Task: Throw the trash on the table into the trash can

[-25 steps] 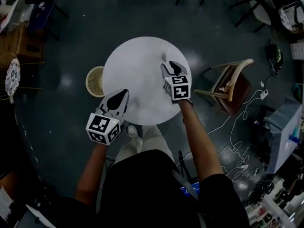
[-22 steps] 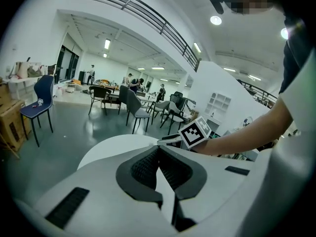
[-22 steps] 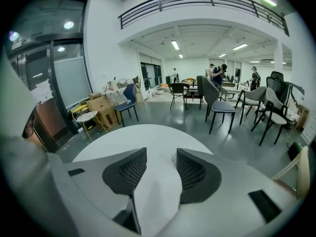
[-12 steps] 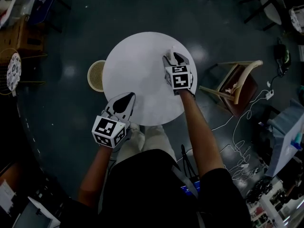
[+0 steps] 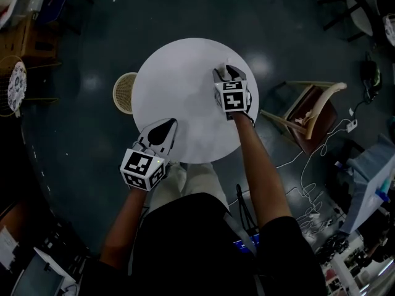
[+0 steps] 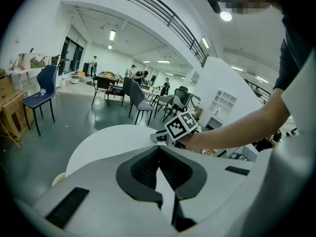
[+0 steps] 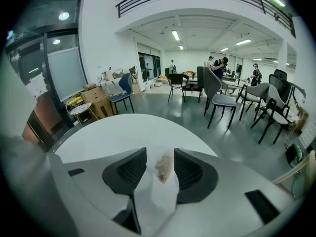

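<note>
White round tabletop point(image 5: 179, 85): my right gripper point(image 5: 226, 74) just opened wide around the tan crumpled scrap point(image 7: 162, 167), pinch next; left gripper point(image 5: 165, 127) closed.

Small packet point(image 7: 163, 167) on round white table point(image 5: 179, 94)

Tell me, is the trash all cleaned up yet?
Not yet. Done: nothing I can see; the trash can beside the table is too dim to see into. In hand: on the right gripper the jaws have just been opening and stand apart around a small trash packet, not squeezing it. The left gripper is shut, empty. Left: grab the packet, carry it over, drop it in.
</note>
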`<action>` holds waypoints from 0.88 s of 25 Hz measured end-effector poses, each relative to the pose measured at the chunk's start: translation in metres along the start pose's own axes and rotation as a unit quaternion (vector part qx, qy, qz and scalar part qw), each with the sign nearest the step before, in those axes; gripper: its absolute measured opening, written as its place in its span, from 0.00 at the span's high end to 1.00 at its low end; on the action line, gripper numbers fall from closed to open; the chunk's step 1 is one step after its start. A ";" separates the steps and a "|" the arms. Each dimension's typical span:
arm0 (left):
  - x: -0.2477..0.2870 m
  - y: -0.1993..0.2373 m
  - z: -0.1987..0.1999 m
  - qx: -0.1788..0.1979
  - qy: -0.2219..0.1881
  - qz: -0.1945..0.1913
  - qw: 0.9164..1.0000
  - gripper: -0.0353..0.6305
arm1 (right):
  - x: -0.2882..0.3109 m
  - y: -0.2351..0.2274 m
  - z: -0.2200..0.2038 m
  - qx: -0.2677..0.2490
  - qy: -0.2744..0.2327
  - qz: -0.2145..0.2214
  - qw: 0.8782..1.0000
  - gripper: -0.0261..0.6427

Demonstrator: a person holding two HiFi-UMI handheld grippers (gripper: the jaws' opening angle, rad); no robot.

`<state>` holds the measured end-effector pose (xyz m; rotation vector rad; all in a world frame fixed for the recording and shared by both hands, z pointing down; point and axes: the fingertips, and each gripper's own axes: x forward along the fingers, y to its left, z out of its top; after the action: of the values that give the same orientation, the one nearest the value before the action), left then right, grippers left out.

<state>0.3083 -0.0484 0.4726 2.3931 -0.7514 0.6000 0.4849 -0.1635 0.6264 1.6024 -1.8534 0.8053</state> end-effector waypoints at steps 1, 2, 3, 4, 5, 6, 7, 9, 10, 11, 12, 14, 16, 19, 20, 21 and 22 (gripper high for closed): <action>0.001 0.001 0.001 -0.002 0.000 0.001 1.000 0.92 | 0.001 0.000 -0.001 0.000 0.002 0.001 1.000 0.69; 0.002 0.001 0.001 -0.004 -0.001 0.002 1.000 0.92 | 0.002 0.001 -0.002 -0.001 0.004 0.001 1.000 0.70; 0.003 0.002 0.001 -0.006 -0.002 0.003 1.000 0.92 | 0.004 0.002 -0.002 -0.002 0.005 0.001 1.000 0.71; 0.004 0.003 0.001 -0.008 -0.002 0.003 1.000 0.92 | 0.006 0.003 -0.002 -0.004 0.006 0.001 1.000 0.72; 0.006 0.003 0.001 -0.009 -0.002 0.004 1.000 0.92 | 0.007 0.003 -0.002 -0.004 0.006 0.001 1.000 0.73; 0.007 0.002 0.000 -0.011 -0.001 0.004 1.000 0.92 | 0.007 0.003 -0.002 -0.004 0.006 0.001 1.000 0.74; 0.009 0.001 -0.002 -0.012 0.000 0.004 1.000 0.92 | 0.007 0.003 -0.002 -0.004 0.006 0.001 1.000 0.76; 0.009 0.000 -0.006 -0.016 0.002 0.003 1.000 0.92 | 0.006 0.003 -0.003 -0.007 0.006 -0.001 1.000 0.78; 0.009 0.000 -0.007 -0.016 0.004 0.002 1.000 0.92 | 0.006 0.003 -0.003 -0.008 0.007 -0.002 1.000 0.80; 0.009 0.000 -0.008 -0.017 0.005 0.002 1.000 0.92 | 0.006 0.003 -0.004 -0.008 0.008 -0.003 1.000 0.81; 0.008 0.000 -0.008 -0.019 0.004 0.001 1.000 0.92 | 0.006 0.004 -0.004 -0.007 0.008 -0.004 1.000 0.82; 0.006 0.001 -0.004 -0.027 -0.003 -0.001 1.000 0.92 | 0.004 0.005 -0.004 -0.008 0.006 -0.006 1.000 0.85; 0.003 0.002 -0.001 -0.032 -0.009 0.001 0.999 0.92 | 0.002 0.007 -0.004 -0.010 0.004 -0.007 1.000 0.87; 0.002 0.003 -0.002 -0.036 -0.012 0.006 0.999 0.92 | -0.002 0.011 -0.003 -0.017 0.001 -0.004 1.000 0.89; 0.001 0.003 -0.002 -0.037 -0.013 0.008 0.999 0.92 | -0.004 0.013 -0.003 -0.020 0.000 -0.002 1.000 0.89; 0.000 0.003 -0.002 -0.037 -0.014 0.011 0.999 0.92 | -0.006 0.016 -0.001 -0.022 -0.001 0.000 1.000 0.90; -0.002 0.004 -0.001 -0.038 -0.016 0.013 0.999 0.92 | -0.008 0.019 0.000 -0.023 -0.002 0.004 1.000 0.90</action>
<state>0.3038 -0.0492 0.4737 2.3306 -0.8049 0.5357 0.4675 -0.1567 0.6189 1.5705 -1.8690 0.7572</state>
